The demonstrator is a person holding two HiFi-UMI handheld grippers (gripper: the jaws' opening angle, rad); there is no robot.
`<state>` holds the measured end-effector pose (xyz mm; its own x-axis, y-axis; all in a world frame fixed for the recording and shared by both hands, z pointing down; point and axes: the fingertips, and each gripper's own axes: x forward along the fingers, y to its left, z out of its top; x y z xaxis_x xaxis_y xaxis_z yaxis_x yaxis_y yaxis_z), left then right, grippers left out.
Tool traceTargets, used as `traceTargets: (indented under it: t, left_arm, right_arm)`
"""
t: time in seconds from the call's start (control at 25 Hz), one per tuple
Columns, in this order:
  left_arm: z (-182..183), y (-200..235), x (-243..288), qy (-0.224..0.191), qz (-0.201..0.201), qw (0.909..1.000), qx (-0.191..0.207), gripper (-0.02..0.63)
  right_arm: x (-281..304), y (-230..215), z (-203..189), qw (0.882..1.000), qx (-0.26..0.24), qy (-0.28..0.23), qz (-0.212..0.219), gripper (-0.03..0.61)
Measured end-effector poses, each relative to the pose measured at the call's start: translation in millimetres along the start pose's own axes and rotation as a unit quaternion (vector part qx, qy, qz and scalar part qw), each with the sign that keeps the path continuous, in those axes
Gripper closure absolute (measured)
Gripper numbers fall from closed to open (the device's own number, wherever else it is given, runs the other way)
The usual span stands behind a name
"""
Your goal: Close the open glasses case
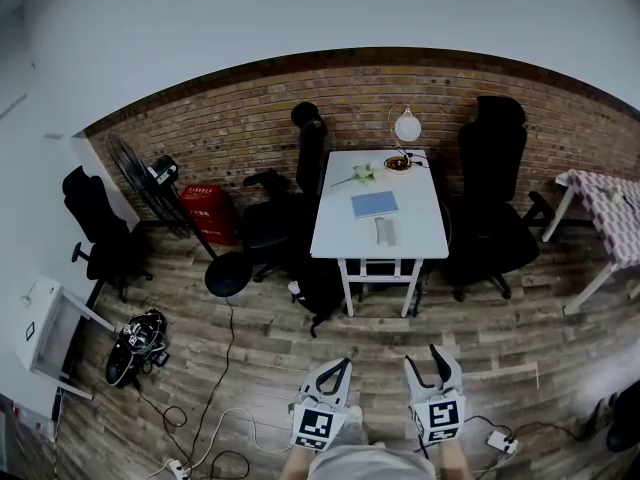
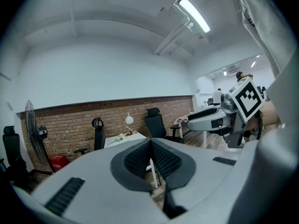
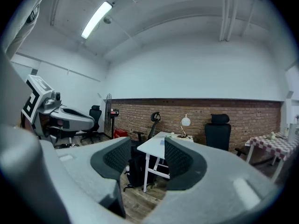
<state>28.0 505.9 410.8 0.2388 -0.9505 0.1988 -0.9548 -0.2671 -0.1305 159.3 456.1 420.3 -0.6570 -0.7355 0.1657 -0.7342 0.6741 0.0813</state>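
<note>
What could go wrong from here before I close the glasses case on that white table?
1. The glasses case lies far off on the white table; cables on the floor and a dark bag by the table could trip you walking up.
2. The left claw is shut, the right claw open; a push with shut tips might slide the case into the blue notebook beside it.

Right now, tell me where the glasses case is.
In the head view, the case lies on the white table, toward its near edge, just in front of the blue notebook.
</note>
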Motion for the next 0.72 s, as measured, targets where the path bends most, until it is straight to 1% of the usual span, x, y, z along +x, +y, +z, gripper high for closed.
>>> traceTargets:
  t: [0.16,0.32,0.72]
  left_arm:
    - [-2,18,18,-0.001,-0.012,0.9999,0.012,0.611]
    - [-4,31,31,0.000,-0.016,0.9999,0.001,0.611]
    - [-8,63,63,0.000,-0.028,0.9996,0.002,0.611]
  right_arm:
    - [24,-1,-1,1.000,0.002,0.002,-0.004,0.354]
    - [42,-1,0,1.000,0.003,0.007,-0.008,0.354]
    - [86,-8,1,1.000,0.006,0.013,-0.019,0.354]
